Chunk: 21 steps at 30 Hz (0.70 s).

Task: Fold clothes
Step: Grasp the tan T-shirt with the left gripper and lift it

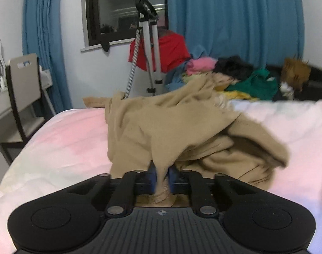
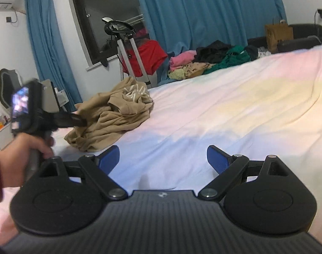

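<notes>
A crumpled tan sweatshirt [image 1: 182,131] lies on the pastel bedsheet [image 1: 61,139]. My left gripper [image 1: 162,174] is shut on a fold of its fabric, which rises taut from between the blue pads. In the right wrist view the same tan sweatshirt [image 2: 116,114] sits bunched at the bed's left side, white print showing on top, and the left gripper [image 2: 79,121] bites into it, held by a person's hand [image 2: 23,154]. My right gripper [image 2: 163,158] is open above bare sheet, to the right of the sweatshirt, nothing between its fingers.
A heap of clothes [image 2: 205,61], pink, black, green and yellow, lies at the far edge of the bed. A garment steamer stand [image 1: 148,42] with a red garment [image 1: 169,50] stands by the window and blue curtains. A chair [image 1: 23,84] and desk are on the left.
</notes>
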Tool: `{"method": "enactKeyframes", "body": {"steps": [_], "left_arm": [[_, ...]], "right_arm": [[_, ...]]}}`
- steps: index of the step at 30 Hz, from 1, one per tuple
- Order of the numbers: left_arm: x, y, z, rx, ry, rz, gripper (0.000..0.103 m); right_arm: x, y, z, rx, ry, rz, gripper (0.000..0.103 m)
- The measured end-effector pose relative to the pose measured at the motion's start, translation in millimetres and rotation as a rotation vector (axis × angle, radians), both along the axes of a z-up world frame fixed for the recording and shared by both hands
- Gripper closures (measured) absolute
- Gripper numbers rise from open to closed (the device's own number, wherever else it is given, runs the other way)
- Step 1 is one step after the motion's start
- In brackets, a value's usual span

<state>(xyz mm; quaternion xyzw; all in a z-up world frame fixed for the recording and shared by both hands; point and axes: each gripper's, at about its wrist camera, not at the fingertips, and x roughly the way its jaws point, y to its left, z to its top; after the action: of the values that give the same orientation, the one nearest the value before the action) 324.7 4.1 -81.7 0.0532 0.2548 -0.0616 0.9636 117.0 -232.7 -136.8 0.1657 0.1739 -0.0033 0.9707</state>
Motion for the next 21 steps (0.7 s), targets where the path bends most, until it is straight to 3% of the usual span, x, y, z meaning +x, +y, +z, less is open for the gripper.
{"method": "enactKeyframes", "body": {"steps": [4, 9, 17, 21], "left_arm": [[-47, 11, 37, -0.062, -0.064, -0.055, 0.099], [-129, 16, 77, -0.139, -0.102, -0.115, 0.099], [-272, 28, 100, -0.241, -0.152, -0.164, 0.100], [-332, 48, 119, -0.317, -0.222, -0.193, 0.100]], "right_arm": [[7, 0, -8, 0.013, 0.000, -0.006, 0.012], [-10, 5, 6, -0.021, -0.064, -0.016, 0.012], [-50, 20, 32, -0.105, -0.111, 0.018, 0.012], [-77, 31, 49, -0.131, -0.123, 0.046, 0.012]]}}
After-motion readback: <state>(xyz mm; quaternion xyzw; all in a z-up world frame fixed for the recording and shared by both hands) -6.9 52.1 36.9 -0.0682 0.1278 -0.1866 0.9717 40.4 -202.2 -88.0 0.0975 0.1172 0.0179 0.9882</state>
